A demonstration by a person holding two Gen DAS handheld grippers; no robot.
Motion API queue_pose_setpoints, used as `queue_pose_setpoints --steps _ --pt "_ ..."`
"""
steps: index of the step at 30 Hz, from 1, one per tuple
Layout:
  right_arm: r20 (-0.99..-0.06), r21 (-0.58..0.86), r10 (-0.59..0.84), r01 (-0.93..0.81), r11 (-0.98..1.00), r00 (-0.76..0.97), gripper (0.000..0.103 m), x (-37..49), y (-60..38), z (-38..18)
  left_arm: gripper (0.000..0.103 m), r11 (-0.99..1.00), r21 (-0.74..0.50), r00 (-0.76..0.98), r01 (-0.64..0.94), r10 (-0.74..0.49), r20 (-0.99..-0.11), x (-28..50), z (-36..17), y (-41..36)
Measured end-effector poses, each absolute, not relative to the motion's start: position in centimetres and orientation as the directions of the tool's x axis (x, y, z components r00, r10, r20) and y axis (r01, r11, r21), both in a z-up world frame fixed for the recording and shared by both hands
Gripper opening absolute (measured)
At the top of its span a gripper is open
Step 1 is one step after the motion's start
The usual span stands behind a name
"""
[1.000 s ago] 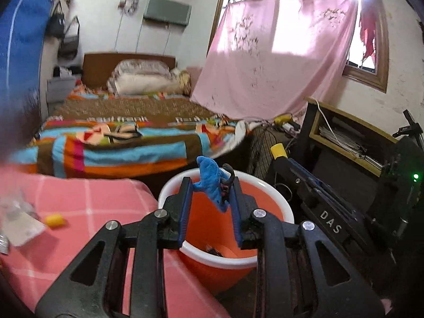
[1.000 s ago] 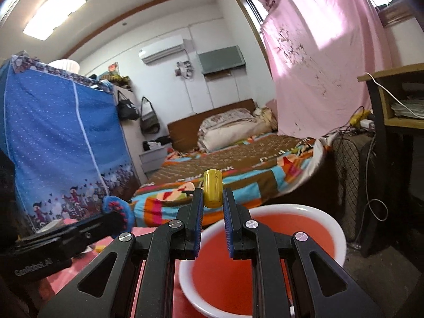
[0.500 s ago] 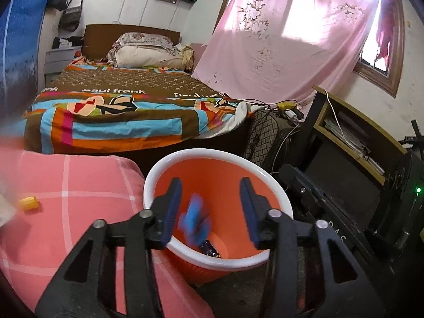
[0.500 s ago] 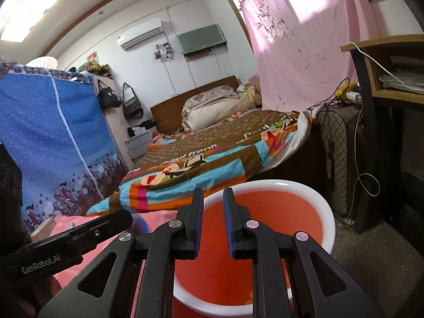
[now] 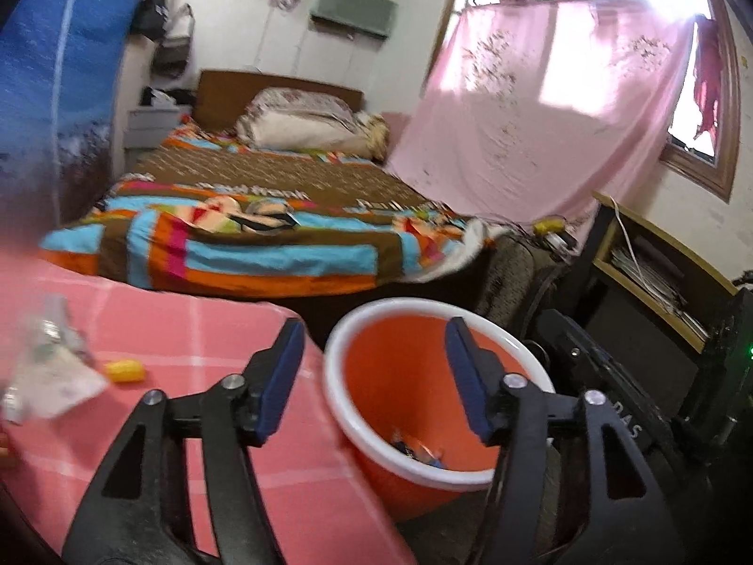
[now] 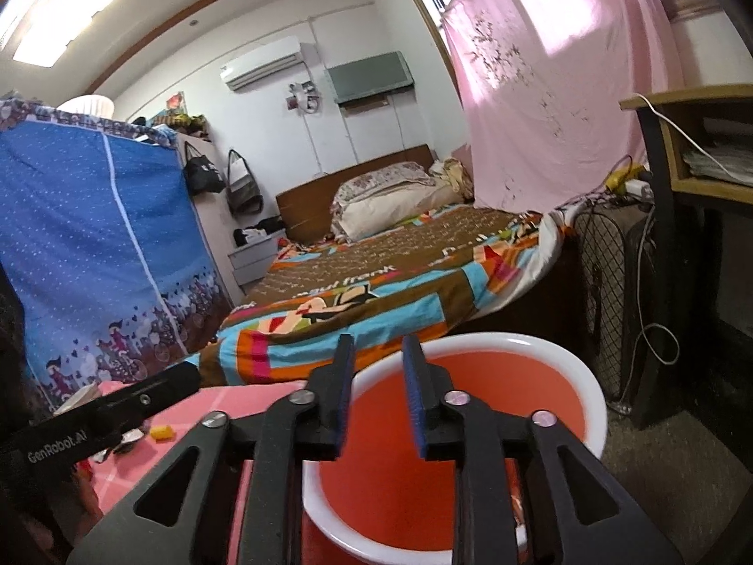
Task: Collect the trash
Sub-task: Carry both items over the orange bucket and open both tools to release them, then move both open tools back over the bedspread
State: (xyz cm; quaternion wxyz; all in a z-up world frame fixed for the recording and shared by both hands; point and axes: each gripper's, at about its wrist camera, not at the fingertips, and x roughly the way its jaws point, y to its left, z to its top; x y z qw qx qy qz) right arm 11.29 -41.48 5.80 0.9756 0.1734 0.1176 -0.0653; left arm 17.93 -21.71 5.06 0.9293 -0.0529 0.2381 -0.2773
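The orange bucket (image 5: 414, 313) with a white rim (image 6: 541, 343) stands on the floor beside the pink checked table (image 5: 188, 329). Some scraps of trash (image 5: 419, 452) lie at its bottom. My left gripper (image 5: 374, 334) hangs over the table's edge and the bucket; its jaws are opening wide with nothing between them. My right gripper (image 6: 379, 348) hovers above the bucket, jaws opening a little, also empty. On the table lie a small yellow piece (image 5: 123, 371) and a clear crumpled wrapper (image 5: 47, 367). The yellow piece (image 6: 161, 431) also shows under one finger (image 6: 155, 388) of the left gripper.
A bed with a striped blanket (image 5: 282, 245) stands behind the table and bucket. To the right are a mesh fan (image 6: 612, 306) with cables and a dark desk with shelves (image 5: 659, 273). A blue fabric wardrobe (image 6: 94, 245) stands at the left.
The left gripper let go of a blue scrap, which fell into the bucket, then opened wide and swung toward the table. The right gripper's yellow piece is gone and its jaws have parted.
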Motion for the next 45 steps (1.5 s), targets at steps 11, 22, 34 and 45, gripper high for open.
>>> queue_pose_setpoints --steps 11,22,34,45 --pt "-0.115 0.294 -0.032 0.065 0.954 0.993 0.081 11.1 -37.3 8.0 0.103 0.937 -0.198 0.908 0.286 -0.331 -0.256 15.7 6.5 -12.7" --pt "0.064 0.206 0.061 -0.073 0.976 0.996 0.103 9.9 -31.4 9.3 0.103 0.980 -0.145 0.972 0.135 -0.159 -0.172 12.7 6.4 -5.9" --pt "0.085 0.068 0.141 -0.147 0.987 0.986 0.103 10.0 -26.1 8.3 0.103 0.990 -0.117 0.973 0.080 -0.103 -0.206 10.9 3.5 -0.8" --pt "-0.121 0.041 0.202 -0.198 0.979 0.972 0.103 13.4 -23.6 5.7 0.103 0.974 -0.186 0.874 0.127 -0.198 -0.443 14.3 0.2 -0.3"
